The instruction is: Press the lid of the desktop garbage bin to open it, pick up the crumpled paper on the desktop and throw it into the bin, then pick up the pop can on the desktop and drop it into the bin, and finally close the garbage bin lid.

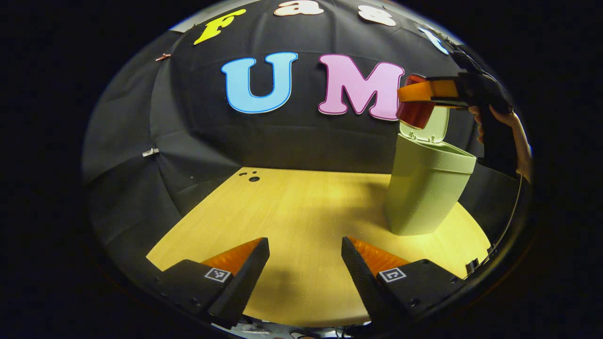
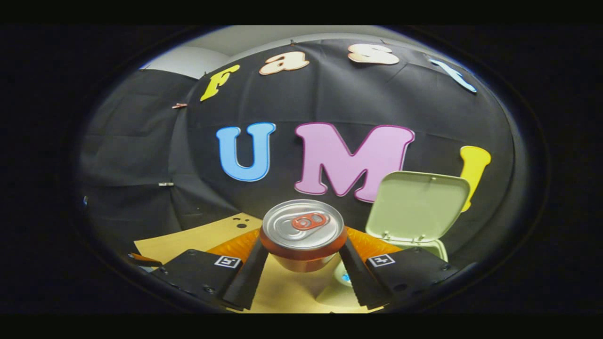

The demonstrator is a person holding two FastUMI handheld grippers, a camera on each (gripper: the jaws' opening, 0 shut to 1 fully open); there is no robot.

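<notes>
A pale green bin (image 1: 426,188) stands on the wooden table at the right of the left gripper view, its lid (image 1: 431,129) swung up. Over its mouth hangs a red pop can (image 1: 414,108), held by the right gripper (image 1: 419,92) with a hand behind it. In the right gripper view the can (image 2: 303,233) sits upright between the fingers of my right gripper (image 2: 301,263), silver top toward the camera; the raised lid (image 2: 417,205) and bin rim (image 2: 438,247) lie just beyond, right. My left gripper (image 1: 305,263) hovers open low over the table, holding nothing.
The wooden table (image 1: 292,207) stretches ahead, with small round holes (image 1: 252,176) near its far left corner. Black cloth walls close in behind and on the left. The table's front edge runs just under my left gripper.
</notes>
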